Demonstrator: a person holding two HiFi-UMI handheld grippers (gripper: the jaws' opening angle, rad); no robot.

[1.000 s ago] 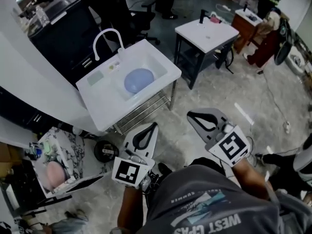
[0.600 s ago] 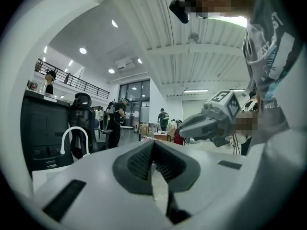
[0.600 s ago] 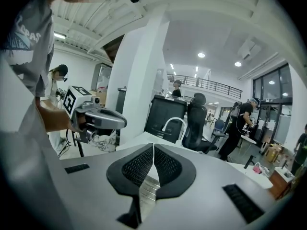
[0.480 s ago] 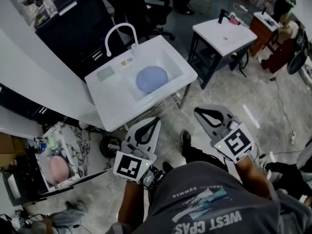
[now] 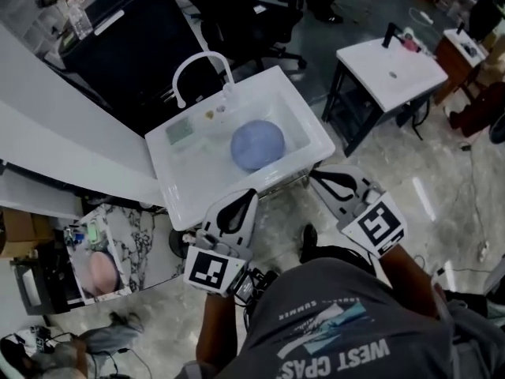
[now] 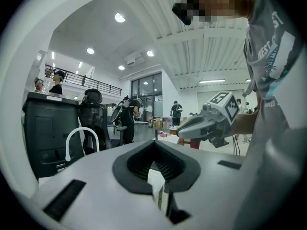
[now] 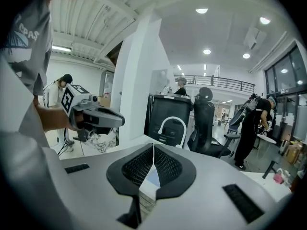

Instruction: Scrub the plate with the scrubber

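One blue plate sits in the sink basin. Left gripper and right gripper are both closed on nothing, just short of the rim. Looks like the approach step. Next up: grab the scrubber, probably that greenish patch on the ledge, too small to be sure.

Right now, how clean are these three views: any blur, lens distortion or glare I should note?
Head view: evenly lit and fairly sharp; the blue plate in the white sink reads clearly. Left gripper view: strong fisheye bending, black corners, a mosaic patch at the top. Right gripper view: same fisheye; the ceiling lights are bright, but no glare covers the faucet.
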